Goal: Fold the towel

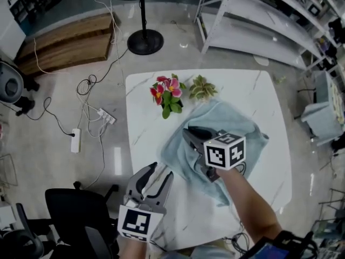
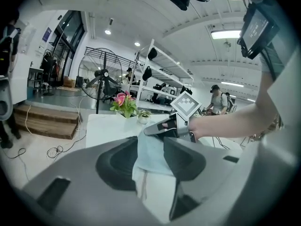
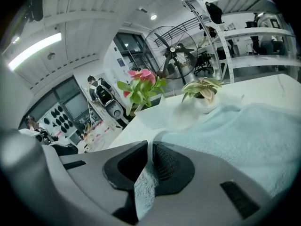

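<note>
Nearest, the left gripper (image 1: 161, 171) is held over the near-left edge of the table (image 1: 144, 112), jaws spread wide, nothing caught between the pads; the towel (image 1: 229, 120) is seen just past its tips. On each gripper's cube only black-and-white square markers are carried, the right one (image 1: 225, 151) being the clearest. A black chair (image 1: 70, 204) is parked just left of that near corner. Further in, the right gripper (image 1: 188, 134) is set over the rumpled blue towel at mid-table, jaws drawn almost together and pinching a raised fold; that pinched strip is shown only in the right gripper view, while from the head it is hidden under the gripper. Bare marble is left open along the left side and the near edge, with a narrower strip on the right. At the far edge, pink flowers (image 1: 166, 90) and a small plant (image 1: 202, 88) are set just beside the towel's far hem. Beyond the table, a fan's base (image 1: 144, 41) and white shelving (image 1: 259, 20) are seen. People standing far back (image 2: 217, 98) are caught in the gripper views alone.
</note>
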### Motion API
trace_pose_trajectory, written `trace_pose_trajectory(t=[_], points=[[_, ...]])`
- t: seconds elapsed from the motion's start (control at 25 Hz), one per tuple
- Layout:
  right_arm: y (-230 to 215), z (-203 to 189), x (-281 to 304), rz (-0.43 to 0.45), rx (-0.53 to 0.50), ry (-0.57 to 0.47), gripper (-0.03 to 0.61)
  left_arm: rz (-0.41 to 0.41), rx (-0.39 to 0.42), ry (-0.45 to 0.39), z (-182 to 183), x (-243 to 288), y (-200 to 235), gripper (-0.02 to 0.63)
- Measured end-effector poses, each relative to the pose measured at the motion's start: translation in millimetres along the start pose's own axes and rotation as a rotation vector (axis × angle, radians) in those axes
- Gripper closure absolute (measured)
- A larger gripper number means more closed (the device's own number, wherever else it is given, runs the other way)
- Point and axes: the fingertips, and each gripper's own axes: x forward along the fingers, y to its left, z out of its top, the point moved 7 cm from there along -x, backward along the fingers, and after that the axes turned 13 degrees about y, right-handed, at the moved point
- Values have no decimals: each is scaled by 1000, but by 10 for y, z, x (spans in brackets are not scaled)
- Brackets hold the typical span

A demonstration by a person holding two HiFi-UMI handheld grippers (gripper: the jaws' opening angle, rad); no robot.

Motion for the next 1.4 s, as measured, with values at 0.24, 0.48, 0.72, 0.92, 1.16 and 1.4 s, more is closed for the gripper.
trace_pose_trajectory(t=[0.24, 0.48, 0.72, 0.92, 1.16, 1.4], points=[[324, 129, -184, 99, -159, 12, 328, 12, -3, -2, 14, -12, -8, 436], [528, 264, -712, 158, -190, -105, 321, 11, 6, -22, 82, -49, -113, 434], [524, 84, -922, 128, -172, -96, 364, 4, 20, -40, 131, -105, -195, 433], [566, -412, -621, 99, -193, 67, 396, 5, 25, -34, 79, -150, -187, 433], [569, -745, -285, 0, -290, 206, 383, 3, 21, -23, -16, -189, -159, 433], [547, -752, -201, -108, -353, 257, 513, 20, 7, -22, -91, -228, -83, 433]])
